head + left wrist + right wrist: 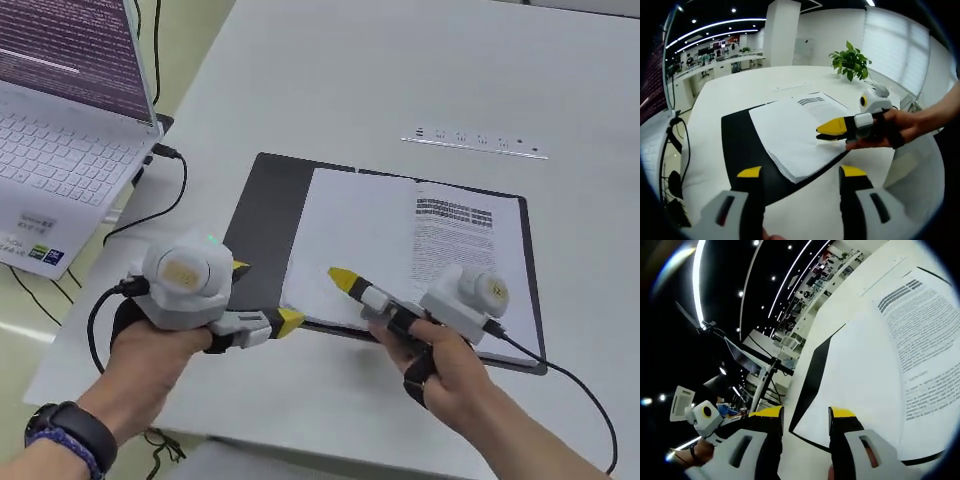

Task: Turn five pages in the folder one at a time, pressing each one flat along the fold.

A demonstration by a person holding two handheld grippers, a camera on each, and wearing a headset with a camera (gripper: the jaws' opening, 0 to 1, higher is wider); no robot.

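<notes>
The open folder (262, 215) is laid flat on the white table (380, 70), to the right of a laptop (60, 150). The right gripper (343, 279) is held over the near edge of the left page (350, 220), jaws parted and nothing gripped. The left gripper (265, 295) is positioned at the folder's near-left corner, jaws spread wide and empty.

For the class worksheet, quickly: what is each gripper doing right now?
Left gripper: jaws open, holding nothing.
Right gripper: jaws open, holding nothing, over the page.
</notes>
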